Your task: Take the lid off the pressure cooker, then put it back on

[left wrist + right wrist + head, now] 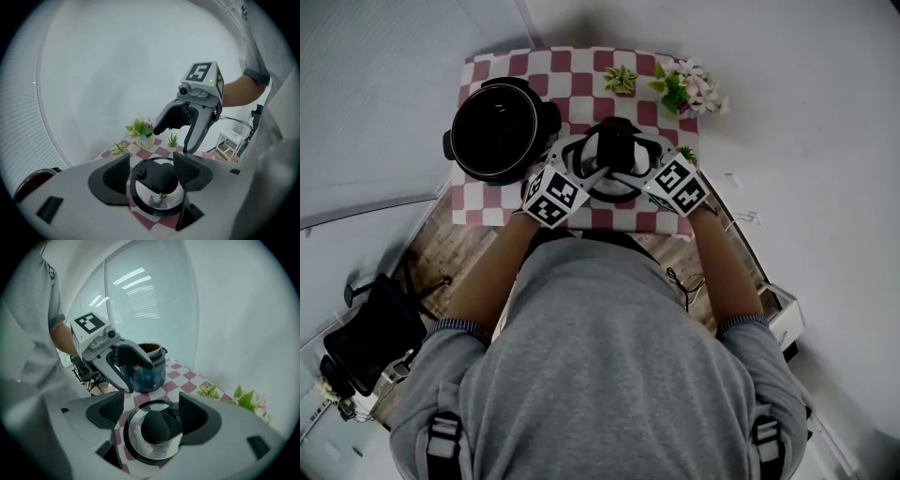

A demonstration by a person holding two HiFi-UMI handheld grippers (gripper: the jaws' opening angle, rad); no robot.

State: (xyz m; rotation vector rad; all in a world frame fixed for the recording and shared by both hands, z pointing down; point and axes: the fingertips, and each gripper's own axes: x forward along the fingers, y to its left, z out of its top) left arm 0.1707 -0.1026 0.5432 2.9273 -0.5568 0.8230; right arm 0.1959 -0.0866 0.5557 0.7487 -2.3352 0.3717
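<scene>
At the upper left of the head view, the open cooker (499,129) sits close to the table's (487,66) left edge. The lid (617,150) lies just to its right, at centre, near the front edge. The left gripper (152,165) and right gripper (152,405) each straddle its black knob, jaws wide apart and gripping nothing. Plants (675,89) crowd the far right edge.

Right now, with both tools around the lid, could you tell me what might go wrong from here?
First, the left tool and right tool crowd the same lid with jaws open, so they might clash or grip its knob unevenly. Second, the flowering plant stands close behind the lid; a wide swing could topple it.
</scene>
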